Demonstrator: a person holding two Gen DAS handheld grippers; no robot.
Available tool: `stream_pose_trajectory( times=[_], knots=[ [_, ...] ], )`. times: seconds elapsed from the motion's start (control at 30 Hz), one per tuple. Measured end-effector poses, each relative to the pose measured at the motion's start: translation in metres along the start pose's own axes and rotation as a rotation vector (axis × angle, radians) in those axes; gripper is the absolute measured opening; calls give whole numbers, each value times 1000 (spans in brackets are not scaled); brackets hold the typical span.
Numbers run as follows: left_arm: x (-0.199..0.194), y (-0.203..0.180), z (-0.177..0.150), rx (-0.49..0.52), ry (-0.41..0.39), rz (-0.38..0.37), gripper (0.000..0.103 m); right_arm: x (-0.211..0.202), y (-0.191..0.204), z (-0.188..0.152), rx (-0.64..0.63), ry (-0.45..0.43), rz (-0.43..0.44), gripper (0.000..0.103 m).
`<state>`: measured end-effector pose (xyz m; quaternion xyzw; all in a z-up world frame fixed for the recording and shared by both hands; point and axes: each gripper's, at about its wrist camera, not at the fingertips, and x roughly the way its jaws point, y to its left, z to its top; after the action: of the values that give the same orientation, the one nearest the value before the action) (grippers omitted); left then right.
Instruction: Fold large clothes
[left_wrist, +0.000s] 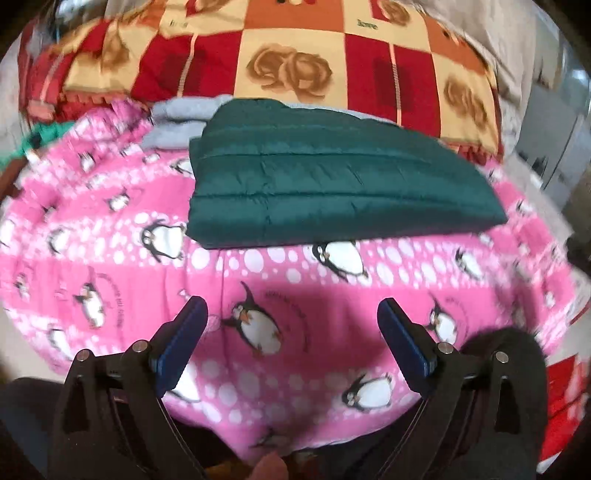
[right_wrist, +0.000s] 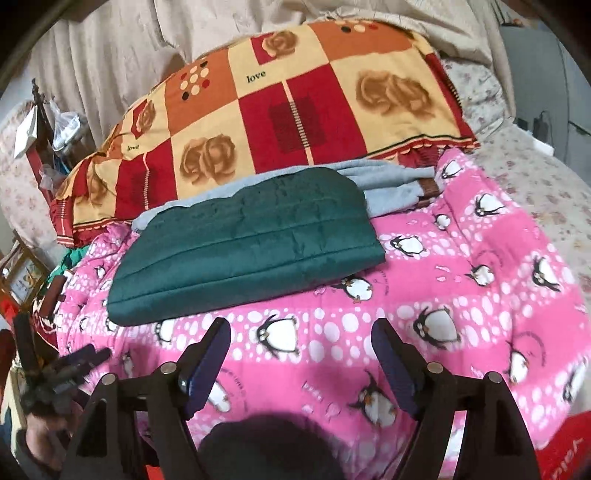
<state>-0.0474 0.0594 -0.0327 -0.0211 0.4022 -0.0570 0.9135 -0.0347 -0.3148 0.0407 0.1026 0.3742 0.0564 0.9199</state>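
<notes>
Both my tongs, left and right, spread empty over fleecy pink blanket; beyond, quilted green jacket folded flat, near edge clear.

"love" on patchwork quilt

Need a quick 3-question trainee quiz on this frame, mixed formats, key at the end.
1. True or false: the green quilted jacket lies folded on the pink penguin blanket.
2. What lies directly behind the jacket, partly under its far edge? A) grey garment B) white towel C) blue jeans
3. Fill in: both the left gripper and the right gripper are ____, with nothing between the fingers.

Key:
1. True.
2. A, the folded grey garment, in front of the red and cream patchwork pillow.
3. Open.
</notes>
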Motion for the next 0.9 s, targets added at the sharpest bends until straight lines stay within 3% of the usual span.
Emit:
stream_pose_trajectory(
  times=[0.2,0.37,0.9],
  knots=[
    [-37,-22,0,57,-63,107,93,-29,27,-12,-81,-20,3,76],
    [-61,-18,8,-10,-109,48,93,-47,43,-18,-149,-50,-4,76],
    [-97,-30,15,-39,-135,48,93,-73,54,-7,-190,-121,-15,76]
  ],
)
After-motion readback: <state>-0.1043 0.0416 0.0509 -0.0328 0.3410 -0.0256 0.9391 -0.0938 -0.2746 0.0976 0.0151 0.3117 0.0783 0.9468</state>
